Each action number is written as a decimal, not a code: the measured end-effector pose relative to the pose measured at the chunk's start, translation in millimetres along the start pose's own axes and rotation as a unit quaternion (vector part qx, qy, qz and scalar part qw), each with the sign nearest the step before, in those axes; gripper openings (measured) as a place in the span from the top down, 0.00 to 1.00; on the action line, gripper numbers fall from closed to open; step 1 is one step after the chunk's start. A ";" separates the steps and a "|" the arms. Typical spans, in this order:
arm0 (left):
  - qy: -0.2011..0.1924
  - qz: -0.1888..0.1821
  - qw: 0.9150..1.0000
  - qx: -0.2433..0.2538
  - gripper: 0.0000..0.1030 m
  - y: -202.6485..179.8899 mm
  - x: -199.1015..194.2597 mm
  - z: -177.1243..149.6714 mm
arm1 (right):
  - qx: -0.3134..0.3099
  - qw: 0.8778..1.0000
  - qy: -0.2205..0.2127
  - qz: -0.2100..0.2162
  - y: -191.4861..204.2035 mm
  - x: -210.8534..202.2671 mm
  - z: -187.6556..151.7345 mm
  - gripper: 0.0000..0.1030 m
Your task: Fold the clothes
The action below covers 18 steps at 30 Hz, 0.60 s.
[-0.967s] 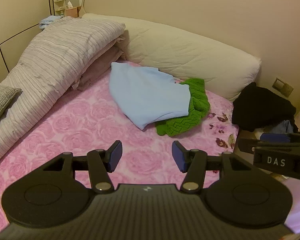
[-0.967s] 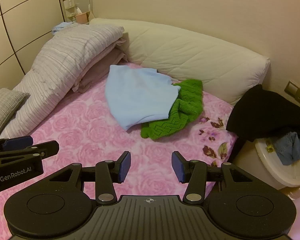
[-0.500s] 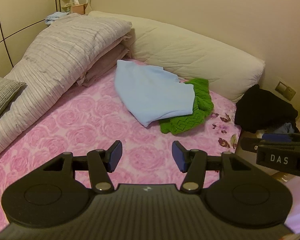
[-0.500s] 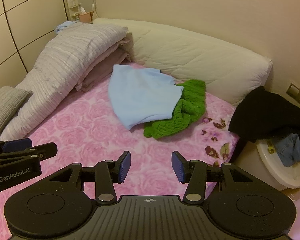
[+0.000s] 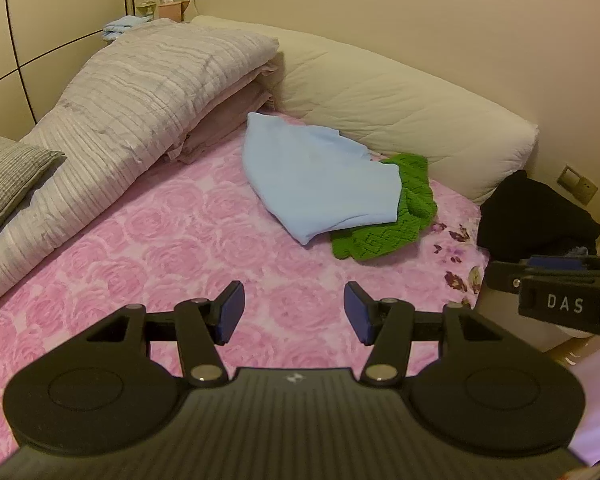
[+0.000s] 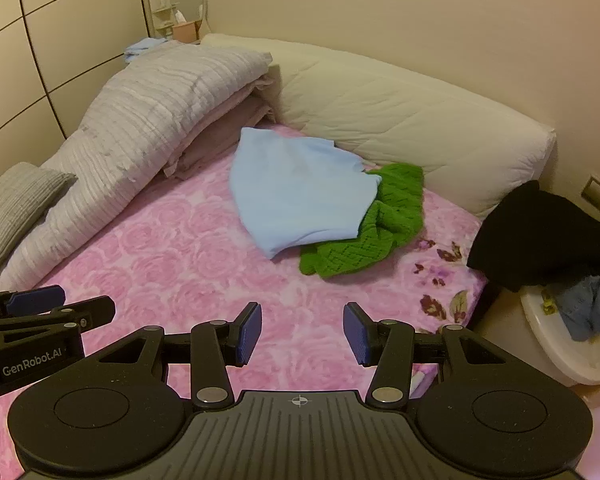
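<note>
A light blue garment (image 5: 320,180) (image 6: 300,196) lies crumpled on the pink rose bedspread (image 5: 180,248) (image 6: 172,248), partly over a green knitted garment (image 5: 388,224) (image 6: 368,240). My left gripper (image 5: 294,312) is open and empty, held above the near part of the bed, well short of the clothes. My right gripper (image 6: 302,334) is open and empty beside it, also short of the clothes. The right gripper shows at the right edge of the left wrist view (image 5: 560,292), the left gripper at the left edge of the right wrist view (image 6: 40,320).
A folded striped grey quilt (image 5: 132,112) and a grey pillow (image 5: 4,184) lie along the left. A long cream bolster (image 5: 400,112) lines the far wall. Black clothing (image 6: 540,236) drapes over a white basket (image 6: 556,356) with blue cloth at the bed's right edge.
Both grippers have moved a little forward and up toward the clothes, so the view has shifted. Both stay open and empty.
</note>
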<state>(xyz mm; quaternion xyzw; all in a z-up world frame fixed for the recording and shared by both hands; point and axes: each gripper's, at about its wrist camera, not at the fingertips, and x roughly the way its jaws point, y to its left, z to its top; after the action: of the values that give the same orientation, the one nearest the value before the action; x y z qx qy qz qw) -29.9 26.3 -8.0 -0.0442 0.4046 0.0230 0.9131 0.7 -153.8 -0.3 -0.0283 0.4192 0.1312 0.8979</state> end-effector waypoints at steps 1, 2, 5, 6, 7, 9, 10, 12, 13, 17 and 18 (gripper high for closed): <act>0.000 0.000 1.000 0.000 0.51 0.5 -0.4 -0.6 | 0.000 1.000 0.001 0.000 1.1 0.3 -0.3 0.52; 0.000 0.000 1.000 0.000 0.51 0.8 -0.6 -0.8 | -0.001 1.000 0.001 0.000 2.1 0.4 -0.2 0.52; 0.000 0.000 1.000 0.000 0.50 1.1 -1.2 -1.4 | -0.002 1.000 0.001 0.000 5.1 0.1 -0.3 0.52; 0.000 -0.001 1.000 0.001 0.50 2.0 -1.0 -0.9 | -0.002 1.000 0.000 0.000 6.0 -0.2 -0.5 0.52; -0.001 -0.001 1.000 0.001 0.51 2.4 -1.2 -0.7 | -0.003 1.000 0.000 0.000 6.3 -0.7 0.0 0.52; -0.002 -0.002 1.000 0.001 0.51 3.5 -2.2 -1.0 | -0.003 1.000 -0.001 0.000 6.7 -1.7 0.3 0.52; -0.003 -0.003 1.000 0.002 0.51 4.3 -3.1 -1.6 | -0.003 1.000 -0.002 -0.001 6.8 -2.1 -0.1 0.52; -0.004 -0.004 1.000 0.002 0.51 6.0 -3.9 -1.8 | -0.003 1.000 -0.003 -0.002 8.0 -2.8 -0.5 0.52; -0.004 -0.005 1.000 0.002 0.51 6.4 -4.0 -1.4 | -0.003 1.000 -0.003 -0.002 7.3 -3.2 0.7 0.52; -0.004 -0.007 1.000 0.004 0.51 6.1 -2.5 1.0 | -0.004 1.000 -0.004 -0.005 10.3 -4.3 -0.2 0.52; -0.004 -0.008 1.000 0.004 0.51 5.6 -1.8 1.8 | -0.004 1.000 -0.004 -0.006 9.3 -4.7 -0.4 0.52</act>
<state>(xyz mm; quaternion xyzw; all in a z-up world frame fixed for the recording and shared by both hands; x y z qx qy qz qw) -30.3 32.1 -5.7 -0.0434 0.4007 0.0145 0.9151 -4.9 -145.8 3.6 -0.0342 0.4148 0.1278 0.9003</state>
